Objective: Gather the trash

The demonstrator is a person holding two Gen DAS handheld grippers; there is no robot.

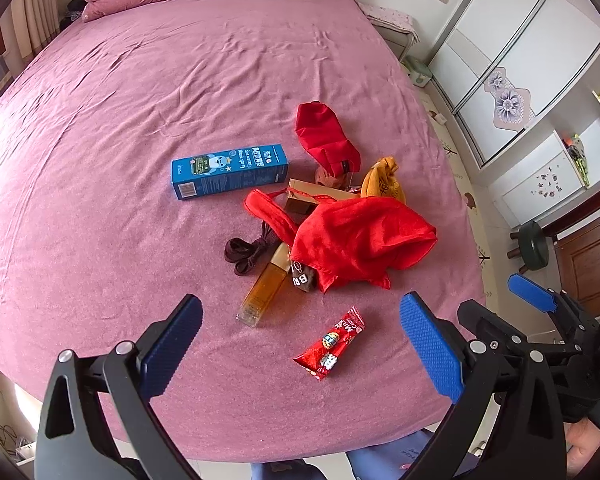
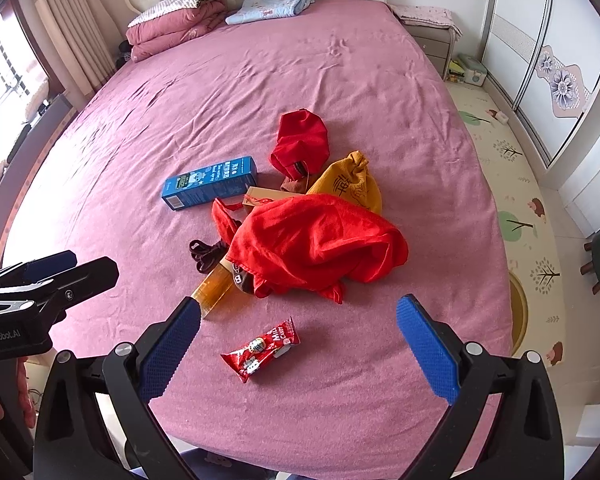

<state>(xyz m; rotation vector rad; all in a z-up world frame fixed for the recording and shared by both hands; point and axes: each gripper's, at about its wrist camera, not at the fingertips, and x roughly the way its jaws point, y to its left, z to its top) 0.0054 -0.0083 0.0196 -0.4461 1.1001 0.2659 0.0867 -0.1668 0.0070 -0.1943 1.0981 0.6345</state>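
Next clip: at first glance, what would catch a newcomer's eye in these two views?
The large red cloth bag lies crumpled mid-bed on the pink sheet, partly covering an amber bottle, with a blue carton to its left and a yellow pouch behind. Nearest the cameras, a red candy wrapper lies alone ahead of the open left gripper and right gripper.

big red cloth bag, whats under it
Under the big red cloth bag the amber bottle's top end, a tan box and the yellow pouch's edge disappear. Anything else beneath is covered.
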